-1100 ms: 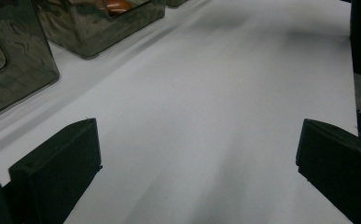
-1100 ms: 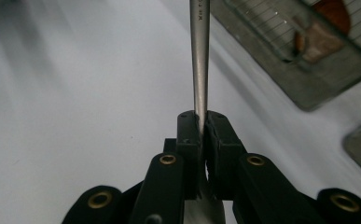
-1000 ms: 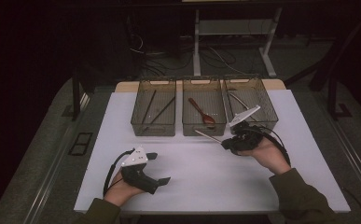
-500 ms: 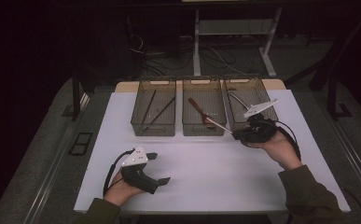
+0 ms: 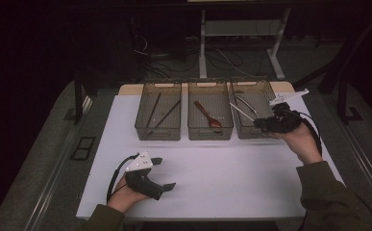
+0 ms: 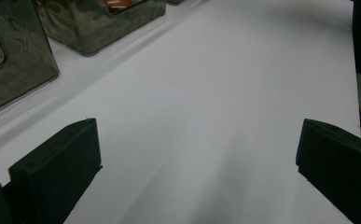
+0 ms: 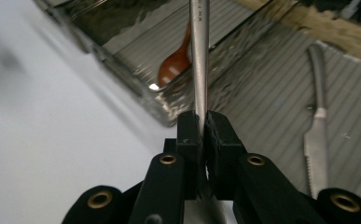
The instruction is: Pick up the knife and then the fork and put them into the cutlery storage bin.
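Right hand-held gripper clamping metal utensil (handle outward), above right bin

A white desk stands on grey floor; beyond its far edge, a dim room with cables and what may be a white frame.

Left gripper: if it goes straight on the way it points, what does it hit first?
Likely nothing nearby: the left gripper, fingers open, points across bare white table. The bins sit off to the left of that line, though depth is unclear.
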